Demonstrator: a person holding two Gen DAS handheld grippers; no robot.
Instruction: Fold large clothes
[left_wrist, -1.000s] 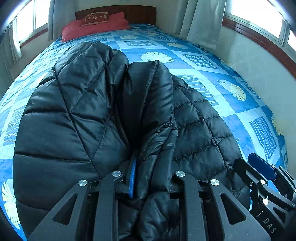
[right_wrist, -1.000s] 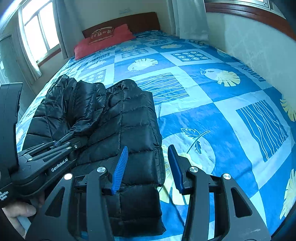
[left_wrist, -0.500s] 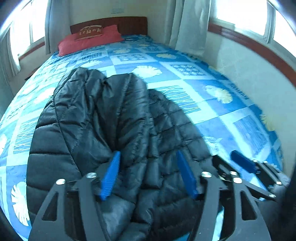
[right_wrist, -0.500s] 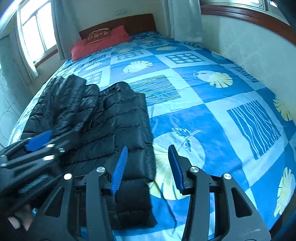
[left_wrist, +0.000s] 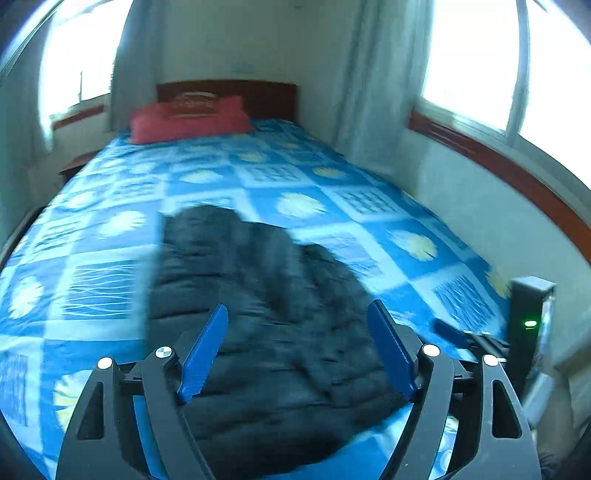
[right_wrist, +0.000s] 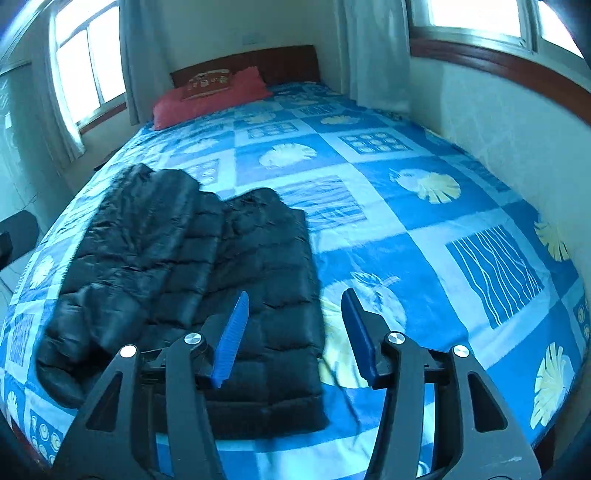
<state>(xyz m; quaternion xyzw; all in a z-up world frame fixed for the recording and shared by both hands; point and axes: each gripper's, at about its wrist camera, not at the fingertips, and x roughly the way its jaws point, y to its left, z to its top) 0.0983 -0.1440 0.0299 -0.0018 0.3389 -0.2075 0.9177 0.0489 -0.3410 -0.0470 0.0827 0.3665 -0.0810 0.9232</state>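
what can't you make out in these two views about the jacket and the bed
- Left wrist view: motion blur smears the jacket, so its quilting and folds are unreadable.
- Right wrist view: the right gripper covers part of the jacket's near edge.
- Both views: the bed is cut off at the bottom edge.
- The print on the pillow is too small to read.

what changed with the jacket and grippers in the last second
The left gripper let go of the jacket; its jaws have just been opening, and it pulled up and away. The right gripper widened slightly, empty. The jacket stays folded on the bed.
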